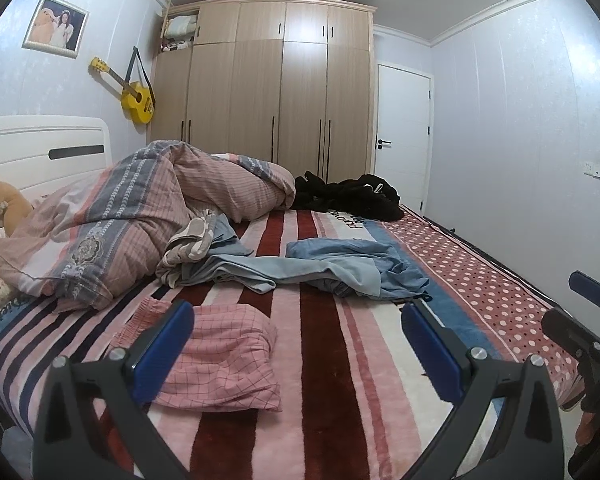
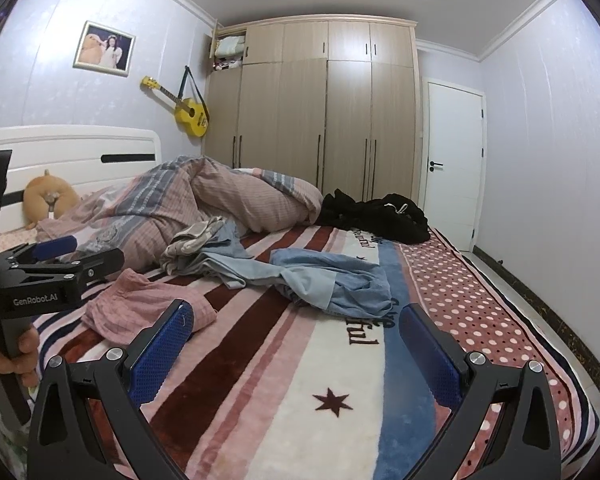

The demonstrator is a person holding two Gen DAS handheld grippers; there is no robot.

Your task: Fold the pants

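Observation:
Folded pink checked pants lie on the striped bed blanket near the front left; they also show in the right wrist view. A crumpled light blue garment lies mid-bed, also seen in the right wrist view. My left gripper is open and empty, hovering above the bed with its left finger over the pink pants. My right gripper is open and empty above the blanket, to the right of the pink pants.
A bunched pink and grey duvet fills the back left. A black clothes pile lies at the back. A grey patterned garment rests by the duvet. A wardrobe and white door stand behind.

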